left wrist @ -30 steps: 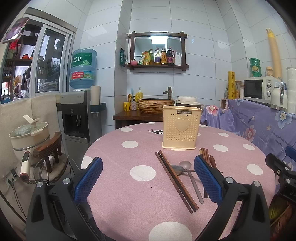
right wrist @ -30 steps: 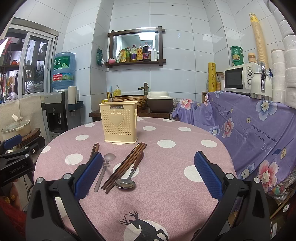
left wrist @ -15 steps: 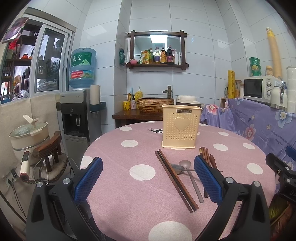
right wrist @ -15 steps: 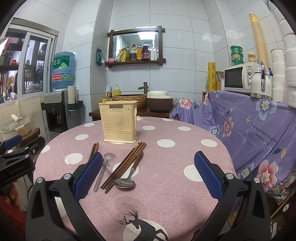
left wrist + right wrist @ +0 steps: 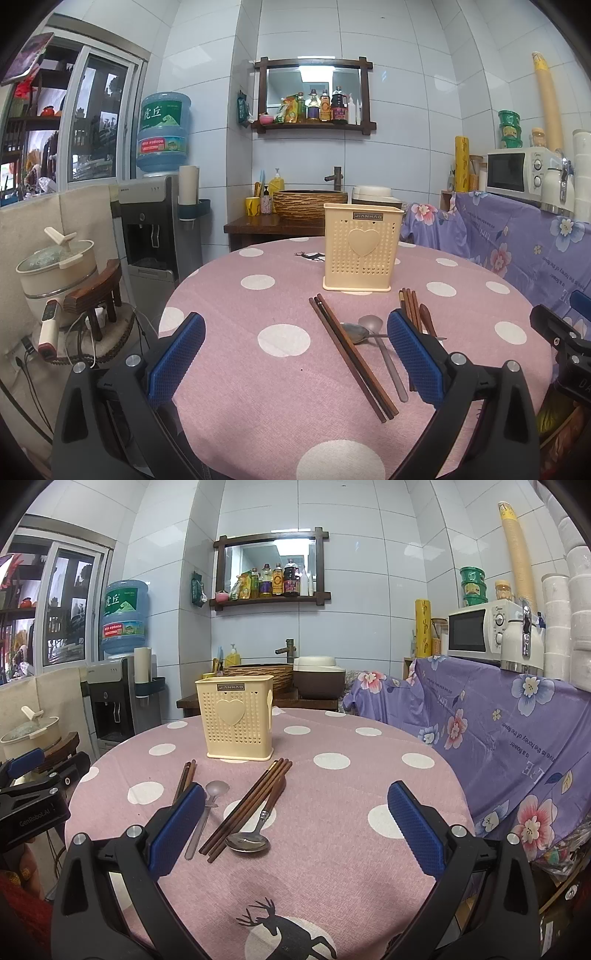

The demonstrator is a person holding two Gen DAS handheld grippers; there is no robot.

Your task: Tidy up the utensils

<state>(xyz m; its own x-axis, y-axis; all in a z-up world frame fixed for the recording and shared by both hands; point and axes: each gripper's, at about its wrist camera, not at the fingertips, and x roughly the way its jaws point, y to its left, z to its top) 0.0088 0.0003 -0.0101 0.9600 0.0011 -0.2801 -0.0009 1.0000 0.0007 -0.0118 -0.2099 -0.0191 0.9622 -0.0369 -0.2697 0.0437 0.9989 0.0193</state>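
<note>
Chopsticks [image 5: 352,358] between left tool [image 5: 295,356] (agape)

The cream perforated plastic utensil holder [image 5: 361,251] carries a small dark plate reading "JIANHAO" at its top centre, while the black gripper body [image 5: 31,818] at the right-wrist frame's left edge reads "GenRobot.AI".

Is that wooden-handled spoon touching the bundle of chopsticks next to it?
Touching. In the right wrist view, the wooden-handled spoon lies right against the chopsticks, with no cloth showing between them.
</note>
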